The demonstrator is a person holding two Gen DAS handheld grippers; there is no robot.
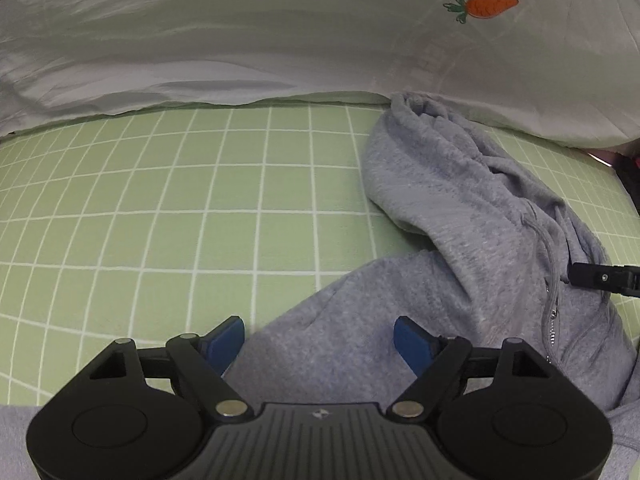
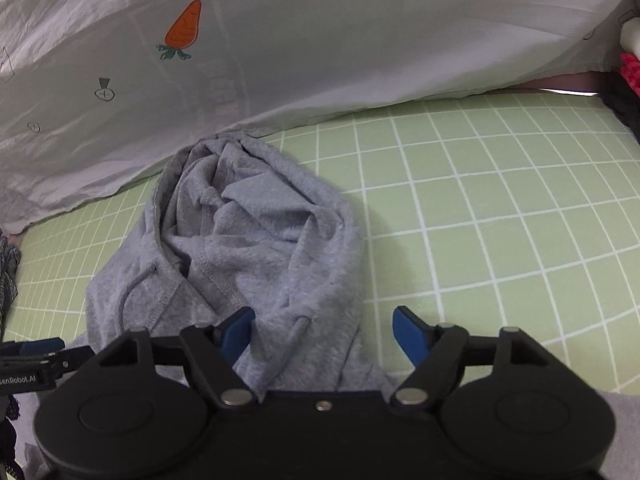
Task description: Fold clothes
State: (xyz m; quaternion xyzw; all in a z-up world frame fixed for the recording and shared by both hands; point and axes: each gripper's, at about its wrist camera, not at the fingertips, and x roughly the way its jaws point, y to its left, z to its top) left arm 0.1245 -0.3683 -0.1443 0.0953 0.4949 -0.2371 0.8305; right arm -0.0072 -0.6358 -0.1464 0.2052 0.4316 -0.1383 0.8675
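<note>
Green checked bedsheet (image 1: 160, 200) carries a grey hoodie (image 1: 460, 208), hood toward the white quilt (image 1: 240, 40). Hoodie runs lengthwise from hood back under both tools. Left gripper (image 1: 319, 346) and right gripper (image 2: 323, 334), tilted downward, straddle fabric near the shoulders, jaws spread, pinching nothing.

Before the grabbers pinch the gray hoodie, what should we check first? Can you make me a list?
1. Left gripper fingers apart: ok.
2. Right gripper fingers apart: ok.
3. Gray hoodie cloth between each pair of fingers: ok.
4. Hoodie lying flat: not ok, the hood is bunched.
5. Drawstring clear of the fingers: cannot tell.
6. Bare green sheet beside it for folding: ok.
</note>
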